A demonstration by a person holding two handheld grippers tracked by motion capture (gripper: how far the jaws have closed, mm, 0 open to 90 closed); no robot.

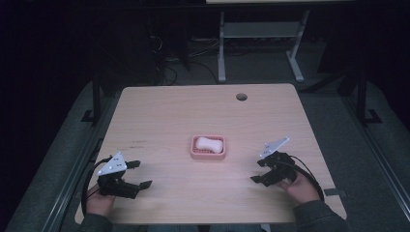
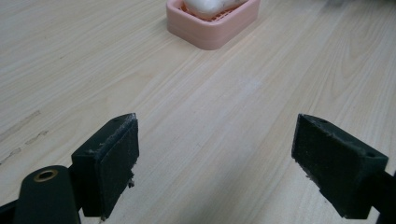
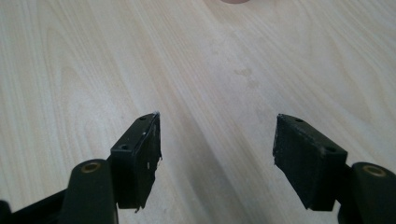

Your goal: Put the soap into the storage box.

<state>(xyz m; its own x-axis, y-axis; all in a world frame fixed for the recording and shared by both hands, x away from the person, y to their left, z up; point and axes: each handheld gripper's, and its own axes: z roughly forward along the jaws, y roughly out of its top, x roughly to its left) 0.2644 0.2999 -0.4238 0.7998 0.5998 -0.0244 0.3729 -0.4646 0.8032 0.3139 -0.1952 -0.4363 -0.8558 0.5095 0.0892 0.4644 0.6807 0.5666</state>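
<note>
Centre of the table, one pink soap dish (image 1: pixel 208 148), a rounded rectangle with a ridged inner floor, and in it one white bar of soap (image 1: pixel 210 143), smooth and pebble-shaped. The left gripper view catches the same dish at the top edge, soap sitting inside it. Around it, one table (image 1: pixel 169 111) of pale wood-grain laminate, with rounded corners, one round cable hole (image 1: pixel 241 96) near the far edge and a few dark scuff marks toward the left. Two grippers on show: the left gripper (image 1: pixel 136 174) low at the near left, jaws spread wide with nothing between them, a grey three-cornered plate on top; the right gripper (image 1: pixel 257 170) at the near right, jaws just as wide, nothing held. Both sit well apart from the dish. The pads (image 2: pixel 112 163) are flat, black blocks with worn, frayed edges.
</note>
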